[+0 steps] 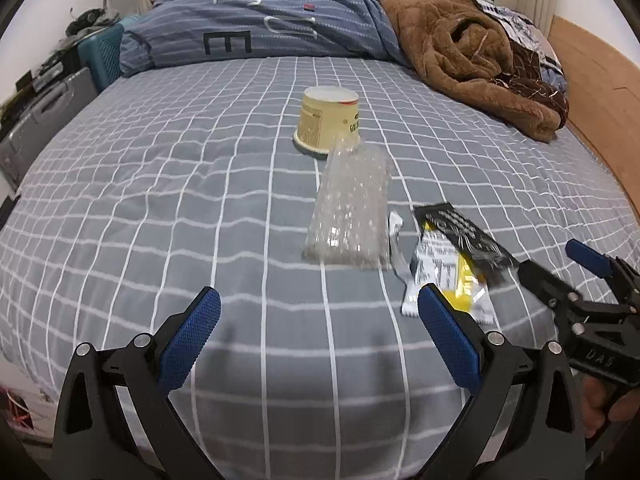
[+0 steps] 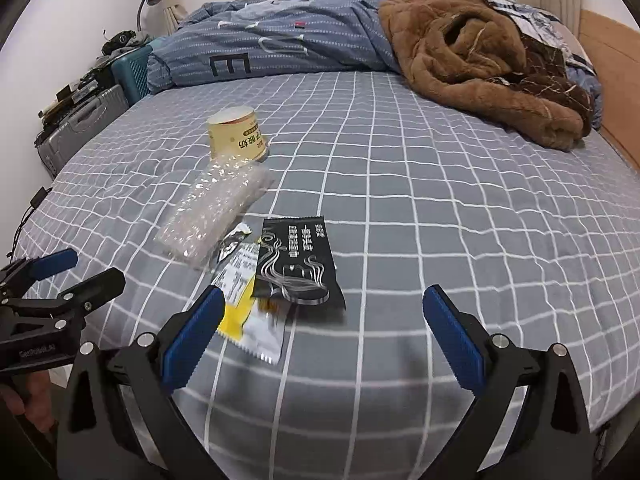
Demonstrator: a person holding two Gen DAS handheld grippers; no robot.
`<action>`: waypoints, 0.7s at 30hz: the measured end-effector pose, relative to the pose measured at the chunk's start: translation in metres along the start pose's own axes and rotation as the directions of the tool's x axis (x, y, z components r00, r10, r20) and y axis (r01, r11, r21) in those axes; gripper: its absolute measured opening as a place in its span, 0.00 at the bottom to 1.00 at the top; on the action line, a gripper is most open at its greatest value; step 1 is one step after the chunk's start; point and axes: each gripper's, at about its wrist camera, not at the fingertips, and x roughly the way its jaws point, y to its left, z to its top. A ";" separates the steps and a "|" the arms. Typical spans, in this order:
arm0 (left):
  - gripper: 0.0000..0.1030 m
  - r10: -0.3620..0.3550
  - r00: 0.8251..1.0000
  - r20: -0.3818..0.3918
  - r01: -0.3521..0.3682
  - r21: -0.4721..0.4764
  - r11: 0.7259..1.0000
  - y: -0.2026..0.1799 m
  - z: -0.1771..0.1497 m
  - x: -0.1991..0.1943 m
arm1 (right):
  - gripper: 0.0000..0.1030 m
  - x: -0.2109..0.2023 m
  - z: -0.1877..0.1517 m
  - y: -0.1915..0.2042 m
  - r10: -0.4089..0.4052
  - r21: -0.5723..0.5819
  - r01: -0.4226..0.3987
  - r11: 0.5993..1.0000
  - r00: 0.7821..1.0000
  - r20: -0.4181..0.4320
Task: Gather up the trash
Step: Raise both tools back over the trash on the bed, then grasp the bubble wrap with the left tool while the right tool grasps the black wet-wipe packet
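Several pieces of trash lie on the grey checked bed (image 1: 200,200) (image 2: 440,220). A pale yellow paper cup (image 1: 327,120) (image 2: 237,133) stands upside down. In front of it lies a clear bubble-wrap piece (image 1: 350,210) (image 2: 216,210). A black wrapper (image 1: 466,234) (image 2: 298,266) overlaps a white and yellow wrapper (image 1: 444,280) (image 2: 252,320). My left gripper (image 1: 320,316) is open above bare sheet, left of the wrappers. My right gripper (image 2: 322,312) (image 1: 558,262) is open, with the black wrapper's near edge between its fingers.
A brown fleece blanket (image 1: 472,56) (image 2: 480,64) and a blue quilt (image 1: 260,24) (image 2: 280,36) are heaped at the far end. A wooden headboard (image 1: 596,92) runs along the right. Suitcases (image 1: 44,120) (image 2: 84,124) stand left of the bed.
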 end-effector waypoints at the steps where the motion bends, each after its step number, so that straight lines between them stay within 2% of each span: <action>1: 0.94 -0.001 1.000 -0.003 0.001 0.002 1.000 0.000 0.003 0.004 | 0.93 0.004 0.002 0.001 0.002 -0.008 -0.002 1.000 1.000 -0.003; 8: 0.94 -0.011 0.999 -0.044 0.011 0.013 1.000 -0.002 0.025 0.038 | 0.93 0.034 0.022 0.005 0.017 -0.037 -0.019 0.999 0.999 -0.034; 14: 0.93 -0.007 0.997 -0.079 0.006 -0.007 1.000 0.000 0.033 0.066 | 0.88 0.063 0.029 0.003 0.018 -0.049 -0.023 0.999 0.995 -0.102; 17: 0.93 0.006 0.996 -0.088 -0.005 0.015 1.000 -0.003 0.036 0.077 | 0.85 0.073 0.031 0.003 0.024 -0.054 -0.031 0.998 0.992 -0.124; 21: 0.87 -0.014 0.995 -0.098 0.013 -0.014 1.000 0.002 0.043 0.086 | 0.80 0.083 0.033 0.003 0.043 -0.044 -0.050 0.998 0.988 -0.149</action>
